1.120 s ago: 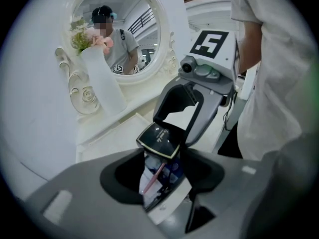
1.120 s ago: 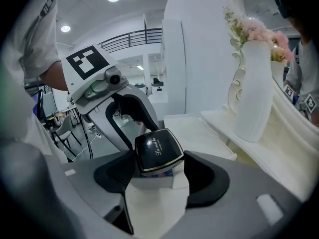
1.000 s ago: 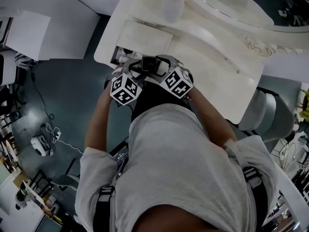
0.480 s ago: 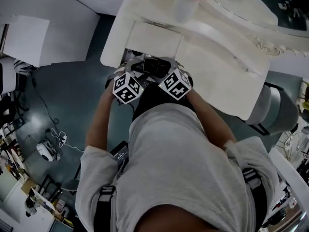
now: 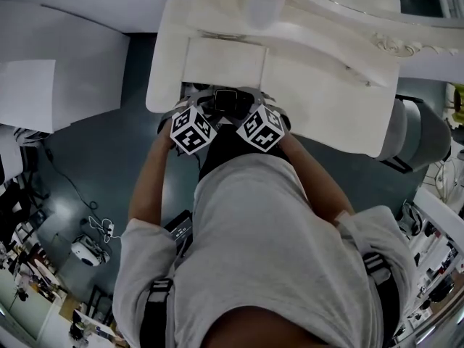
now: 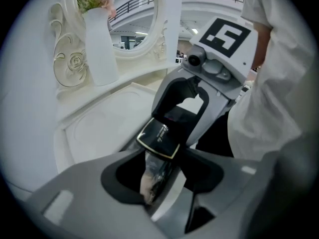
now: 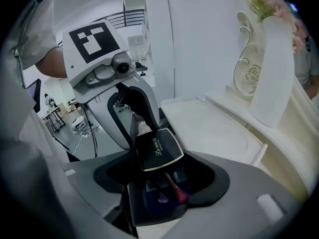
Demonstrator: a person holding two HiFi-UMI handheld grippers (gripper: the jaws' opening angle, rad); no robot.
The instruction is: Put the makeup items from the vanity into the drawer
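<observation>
Holding the black makeup palette [image 7: 157,148] between both tools, we note it is off the vanity top [image 5: 319,85] and not yet in any drawer. The right gripper [image 7: 159,183] has its jaws clamped on the tray end. The left gripper [image 6: 159,168] meets it nose to nose; its jaws stand wide and have just been closing on the opposite end. We judge the two-sided hold keeps lid and tray steady and level while the piece travels. Beyond both sets of jaws lies the vanity, with a white vase [image 6: 99,49] beside the mirror [image 6: 134,14].

Hard to read:
- A pale translucent bit [image 6: 147,185] sits between the left jaws, under the lid. We cannot tell whether it is part of the palette or a separate item.
- A red-handled applicator [image 7: 174,189] lies in the tray, just inside the right jaws.
- The lid script is too small to read.
- No drawer shows plainly. In the head view the marker cubes [image 5: 192,129] and the person's shirt [image 5: 268,252] cover whatever lies below the jaws.
</observation>
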